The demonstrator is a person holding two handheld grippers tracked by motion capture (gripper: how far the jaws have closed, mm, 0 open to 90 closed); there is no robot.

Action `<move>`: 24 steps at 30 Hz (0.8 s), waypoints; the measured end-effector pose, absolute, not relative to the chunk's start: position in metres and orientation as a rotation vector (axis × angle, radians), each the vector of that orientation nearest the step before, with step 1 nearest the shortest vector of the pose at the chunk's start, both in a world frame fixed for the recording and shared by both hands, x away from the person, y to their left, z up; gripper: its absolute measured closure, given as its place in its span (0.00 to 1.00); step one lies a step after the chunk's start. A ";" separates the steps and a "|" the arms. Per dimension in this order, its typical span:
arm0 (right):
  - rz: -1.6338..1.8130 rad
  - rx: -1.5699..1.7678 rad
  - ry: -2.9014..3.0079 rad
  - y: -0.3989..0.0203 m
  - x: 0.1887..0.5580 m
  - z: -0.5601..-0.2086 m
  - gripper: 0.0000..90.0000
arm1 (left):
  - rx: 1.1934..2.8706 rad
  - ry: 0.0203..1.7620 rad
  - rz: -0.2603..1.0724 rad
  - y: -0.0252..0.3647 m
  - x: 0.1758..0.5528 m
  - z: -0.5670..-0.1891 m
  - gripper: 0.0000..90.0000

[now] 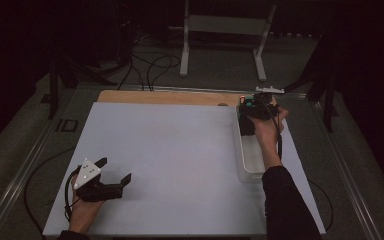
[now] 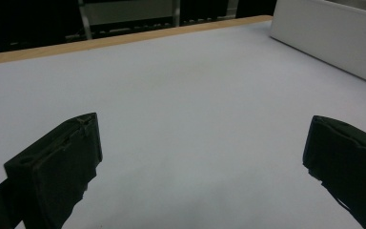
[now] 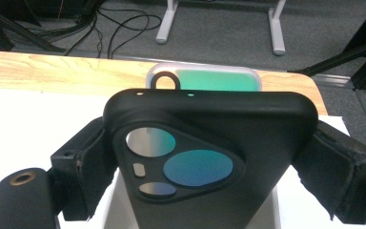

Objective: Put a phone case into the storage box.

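Black phone case (image 3: 209, 143), clamped between the 2 jaws of the right gripper (image 1: 254, 111), hangs over the far end of a white tray (image 1: 246, 167) at the table's right edge, while the left gripper (image 1: 114, 175) rests wide apart near the front.

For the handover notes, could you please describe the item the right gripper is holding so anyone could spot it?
Start at the white tray on the table's right side. Over its far end, the right gripper clamps a black phone case. Its triangular camera cutout with rounded corners sets it apart.
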State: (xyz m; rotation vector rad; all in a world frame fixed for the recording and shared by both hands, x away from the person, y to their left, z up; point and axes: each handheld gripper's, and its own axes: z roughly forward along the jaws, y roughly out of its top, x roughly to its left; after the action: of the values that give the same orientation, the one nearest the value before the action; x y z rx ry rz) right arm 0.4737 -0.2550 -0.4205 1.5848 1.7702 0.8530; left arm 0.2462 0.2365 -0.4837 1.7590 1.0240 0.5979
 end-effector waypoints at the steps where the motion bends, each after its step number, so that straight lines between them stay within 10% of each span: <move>1: 0.852 1.583 1.767 -0.255 0.474 -0.421 0.14 | 1.760 1.023 0.599 0.236 0.246 -0.484 0.00; 24: 0.865 1.583 1.739 -0.250 0.484 -0.429 0.10 | 1.749 1.029 0.601 0.239 0.245 -0.483 0.00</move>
State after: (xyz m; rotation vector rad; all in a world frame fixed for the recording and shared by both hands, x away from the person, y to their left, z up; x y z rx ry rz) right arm 0.4837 -0.2499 -0.4294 1.5826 1.7386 0.8655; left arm 0.2453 0.2388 -0.4825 1.7489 1.0286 0.6010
